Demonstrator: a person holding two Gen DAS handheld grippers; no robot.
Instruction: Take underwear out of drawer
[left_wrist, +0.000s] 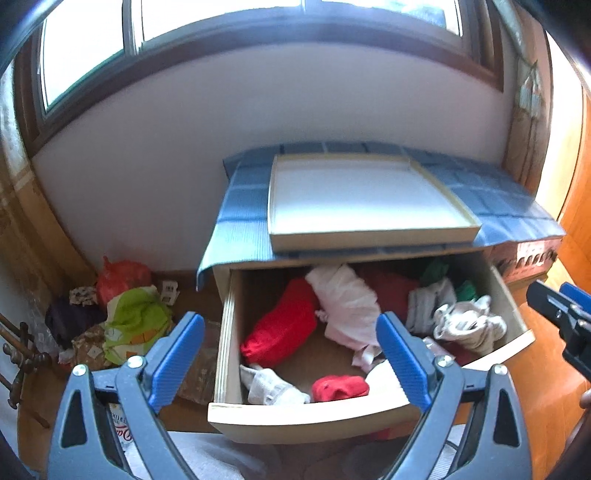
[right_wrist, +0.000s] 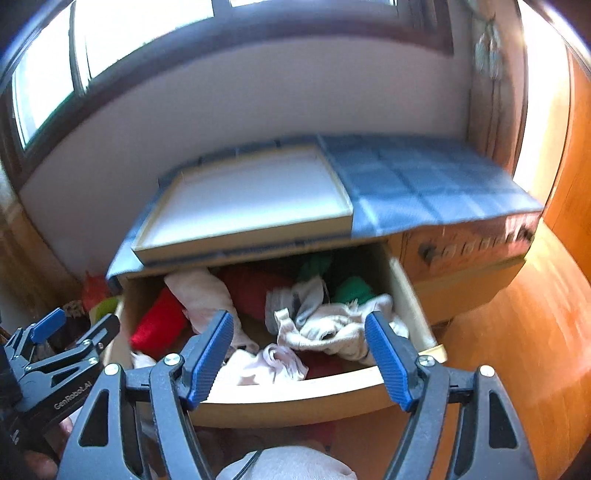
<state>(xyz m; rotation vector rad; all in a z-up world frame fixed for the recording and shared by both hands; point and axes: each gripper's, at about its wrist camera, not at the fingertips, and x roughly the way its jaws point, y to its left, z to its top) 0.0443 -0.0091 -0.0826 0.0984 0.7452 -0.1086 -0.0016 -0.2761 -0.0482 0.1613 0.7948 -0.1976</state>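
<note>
**Both grippers open above the pulled-out drawer of underwear**

The pale wooden drawer (left_wrist: 314, 413) stands pulled out toward the near side, and it is full of loose underwear and other small clothes. The left gripper with blue ribbed pads (left_wrist: 291, 354) hangs above the near left part of the drawer with its fingers wide apart, and nothing is between them. Seen between these fingers are a red folded cloth piece (left_wrist: 284, 325), a crumpled white garment (left_wrist: 347, 299) farther back, and a small red piece (left_wrist: 340, 387) close to the near wall.

The right gripper with blue ribbed pads (right_wrist: 299, 354) is also spread wide and holds nothing. It hangs above the near right part of the drawer. Between its fingers lie a bunched white underwear piece (right_wrist: 328, 328) and a pale pink crumpled piece (right_wrist: 273, 363) just nearer; the pads do not touch them. A green cloth piece (right_wrist: 352, 290) lies farther in.

On top of the cabinet a blue checked cloth (right_wrist: 424, 188) is spread, and a flat white tray with a wooden rim (right_wrist: 243, 199) rests on it.

In the right wrist view, the black body of the left gripper carries the white word "GenRobot.AI". On the floor at the left, a can (left_wrist: 120, 428) shows red letters, too cut off to read
</note>
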